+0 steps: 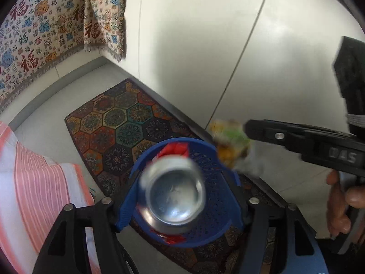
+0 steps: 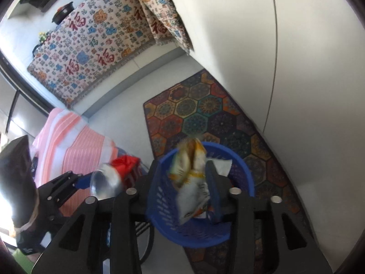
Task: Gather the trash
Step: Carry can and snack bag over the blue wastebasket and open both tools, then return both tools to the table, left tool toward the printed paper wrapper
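Note:
My left gripper (image 1: 178,196) is shut on a red and silver drink can (image 1: 174,195), its silver end towards the camera, held over the blue plastic basket (image 1: 219,205). The can also shows in the right wrist view (image 2: 107,180). My right gripper (image 2: 194,182) is shut on a crumpled yellow and white snack bag (image 2: 194,182), held over the blue basket (image 2: 200,230). In the left wrist view the snack bag (image 1: 230,141) is blurred at the tip of the right gripper (image 1: 247,129), beside the basket's far rim.
The basket stands on a hexagon-patterned rug (image 2: 205,114) beside a white wall (image 1: 205,45). A pink striped cloth (image 1: 41,194) lies to the left. A sofa with a patterned cover (image 2: 91,52) stands at the back.

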A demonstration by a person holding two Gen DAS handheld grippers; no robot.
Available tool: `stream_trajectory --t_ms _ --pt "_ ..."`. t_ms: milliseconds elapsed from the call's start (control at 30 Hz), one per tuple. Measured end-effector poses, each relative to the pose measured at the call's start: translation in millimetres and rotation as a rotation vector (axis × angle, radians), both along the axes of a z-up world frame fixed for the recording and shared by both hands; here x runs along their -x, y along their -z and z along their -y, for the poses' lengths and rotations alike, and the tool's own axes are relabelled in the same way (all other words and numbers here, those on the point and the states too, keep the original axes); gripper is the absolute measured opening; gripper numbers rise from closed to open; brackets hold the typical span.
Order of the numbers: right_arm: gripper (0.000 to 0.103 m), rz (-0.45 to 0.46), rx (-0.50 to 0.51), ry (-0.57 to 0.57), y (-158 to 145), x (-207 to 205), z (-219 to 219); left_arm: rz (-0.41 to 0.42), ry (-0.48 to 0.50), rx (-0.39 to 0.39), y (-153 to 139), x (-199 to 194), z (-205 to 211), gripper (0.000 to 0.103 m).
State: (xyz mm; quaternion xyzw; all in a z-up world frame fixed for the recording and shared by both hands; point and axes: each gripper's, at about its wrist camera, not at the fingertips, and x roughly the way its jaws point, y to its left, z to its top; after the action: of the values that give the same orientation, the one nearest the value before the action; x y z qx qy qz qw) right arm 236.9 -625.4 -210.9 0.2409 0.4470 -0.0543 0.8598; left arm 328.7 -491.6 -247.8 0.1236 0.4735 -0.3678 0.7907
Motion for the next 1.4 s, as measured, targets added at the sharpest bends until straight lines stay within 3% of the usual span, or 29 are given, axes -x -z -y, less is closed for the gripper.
stream_trajectory --t_ms 100,267,567,733,867,1100,1233,1400 --pt "0.046 0.032 0.026 0.014 -11 7 2 -0.006 -0.019 0.009 3 -5 -1 0.069" --pt "0.063 0.068 0.079 0.036 -26 14 -1 0.009 -0.037 0.039 -9 4 -15 0.069" --pt "0.089 0.143 0.205 -0.025 -62 20 -56 0.087 -0.119 0.137 -84 71 -103 0.069" --pt "0.096 0.202 0.268 -0.132 -79 26 -127 0.139 -0.248 0.12 -106 116 -193 0.075" --pt "0.097 0.234 0.245 -0.249 -83 35 -203 0.16 -0.379 0.034 -99 131 -270 0.075" --pt "0.097 0.205 0.236 -0.496 -69 43 -349 0.204 -0.565 -0.109 -79 125 -392 0.075" --pt "0.097 0.144 0.252 -0.539 -53 20 -403 0.203 -0.622 -0.129 -67 110 -429 0.075" --pt "0.097 0.08 0.356 -0.539 -32 -3 -436 0.185 -0.611 -0.105 -62 93 -449 0.078"
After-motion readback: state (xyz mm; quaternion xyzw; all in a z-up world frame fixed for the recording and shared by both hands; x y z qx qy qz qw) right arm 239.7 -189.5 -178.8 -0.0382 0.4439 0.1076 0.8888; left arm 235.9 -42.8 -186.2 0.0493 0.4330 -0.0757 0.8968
